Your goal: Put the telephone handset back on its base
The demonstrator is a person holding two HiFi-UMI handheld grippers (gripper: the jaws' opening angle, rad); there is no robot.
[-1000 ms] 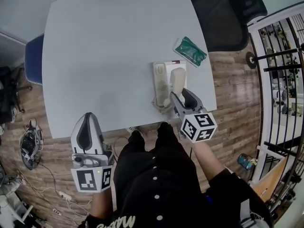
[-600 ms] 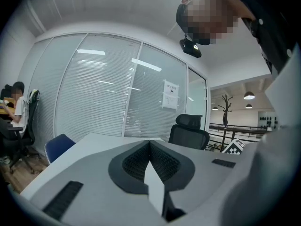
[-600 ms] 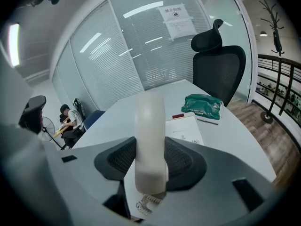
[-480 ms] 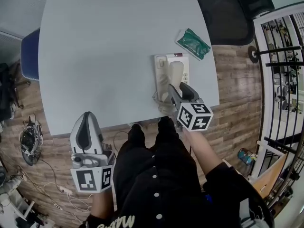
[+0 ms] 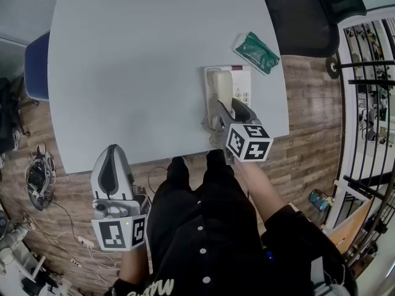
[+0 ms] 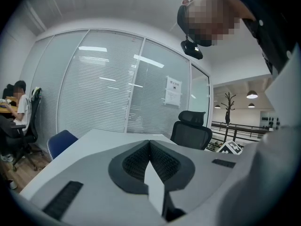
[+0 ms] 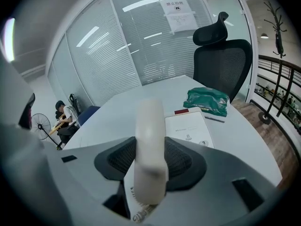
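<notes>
Right tongs (image 7: 151, 150) clamp the handset (image 7: 149, 126) over its base (image 7: 190, 128); left tongs (image 6: 149, 146) closed, empty.

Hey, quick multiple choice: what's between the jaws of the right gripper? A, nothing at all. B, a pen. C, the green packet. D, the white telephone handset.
D: in the right gripper view the white telephone handset sits clamped between the jaws of the right gripper, while the green packet lies well beyond them.
</notes>
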